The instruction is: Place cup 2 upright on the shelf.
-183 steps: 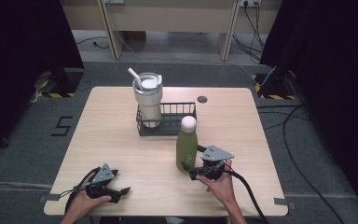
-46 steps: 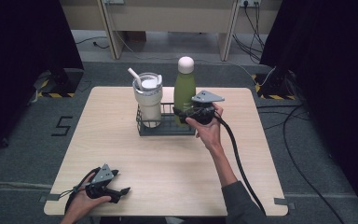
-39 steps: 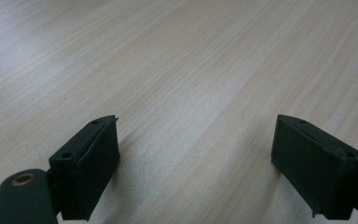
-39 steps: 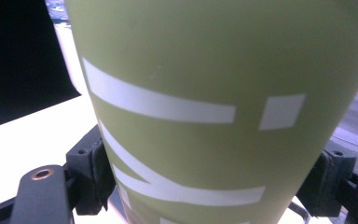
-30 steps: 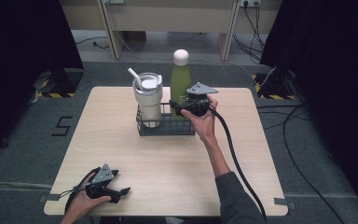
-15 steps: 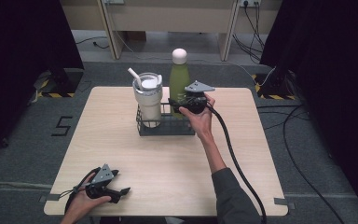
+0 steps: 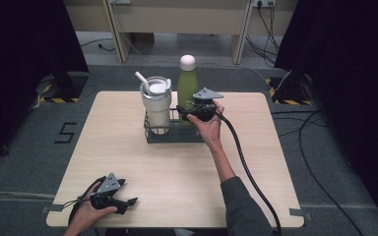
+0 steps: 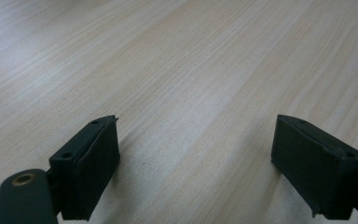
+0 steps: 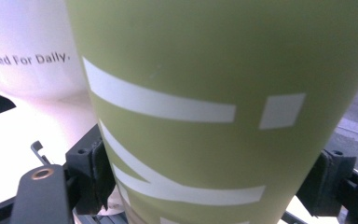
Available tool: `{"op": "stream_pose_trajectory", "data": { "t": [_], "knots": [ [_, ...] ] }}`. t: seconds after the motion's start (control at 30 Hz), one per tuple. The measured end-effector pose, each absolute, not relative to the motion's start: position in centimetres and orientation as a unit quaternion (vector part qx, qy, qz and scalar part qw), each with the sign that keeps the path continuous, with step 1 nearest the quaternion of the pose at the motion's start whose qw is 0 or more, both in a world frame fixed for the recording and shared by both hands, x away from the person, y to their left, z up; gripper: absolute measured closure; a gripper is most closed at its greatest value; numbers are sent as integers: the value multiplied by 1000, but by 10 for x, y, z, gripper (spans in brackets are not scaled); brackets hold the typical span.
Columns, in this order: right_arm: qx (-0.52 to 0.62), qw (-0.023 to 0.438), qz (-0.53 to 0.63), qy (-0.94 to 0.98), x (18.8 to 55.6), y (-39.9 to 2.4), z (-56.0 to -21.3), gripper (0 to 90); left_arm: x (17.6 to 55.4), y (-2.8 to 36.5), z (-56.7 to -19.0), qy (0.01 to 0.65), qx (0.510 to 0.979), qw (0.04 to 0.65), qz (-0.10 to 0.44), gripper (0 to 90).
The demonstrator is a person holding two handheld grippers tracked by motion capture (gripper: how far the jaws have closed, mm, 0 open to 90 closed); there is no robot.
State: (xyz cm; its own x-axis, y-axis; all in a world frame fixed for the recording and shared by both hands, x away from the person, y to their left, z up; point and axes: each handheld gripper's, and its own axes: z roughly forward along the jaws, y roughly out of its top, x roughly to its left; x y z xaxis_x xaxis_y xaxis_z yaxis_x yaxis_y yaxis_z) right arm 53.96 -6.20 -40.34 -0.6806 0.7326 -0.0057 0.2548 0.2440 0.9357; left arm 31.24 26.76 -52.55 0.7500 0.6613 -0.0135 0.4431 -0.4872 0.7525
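Green bottle (image 7: pixel 187 88) hangs pinched in my right gripper (image 7: pixel 193 109), over the black rack (image 7: pixel 174 135) beside the tumbler (image 7: pixel 156 103); lowering crookedly could knock that tumbler. Left gripper (image 7: pixel 123 194) rests spread.

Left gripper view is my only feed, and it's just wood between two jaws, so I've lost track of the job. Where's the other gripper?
Observer: The right gripper is at the far side of the table, shut on a green bottle.
Operator: Is the bottle standing somewhere or in the air?
Observer: It's upright, its base down inside a black wire rack. Whether it rests on the rack floor, I can't tell.
Operator: Anything else in that rack?
Observer: A white tumbler with a straw, right beside the bottle. The right gripper view shows it close behind the bottle.
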Motion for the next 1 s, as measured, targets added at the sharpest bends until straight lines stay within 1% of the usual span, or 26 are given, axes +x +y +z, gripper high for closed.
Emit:
{"op": "stream_pose_trajectory", "data": {
  "t": [1.0],
  "knots": [
    [344,233,516,749,543,-68,-436,210,312,268,-526,324,851,389,141,146]
  ]
}}
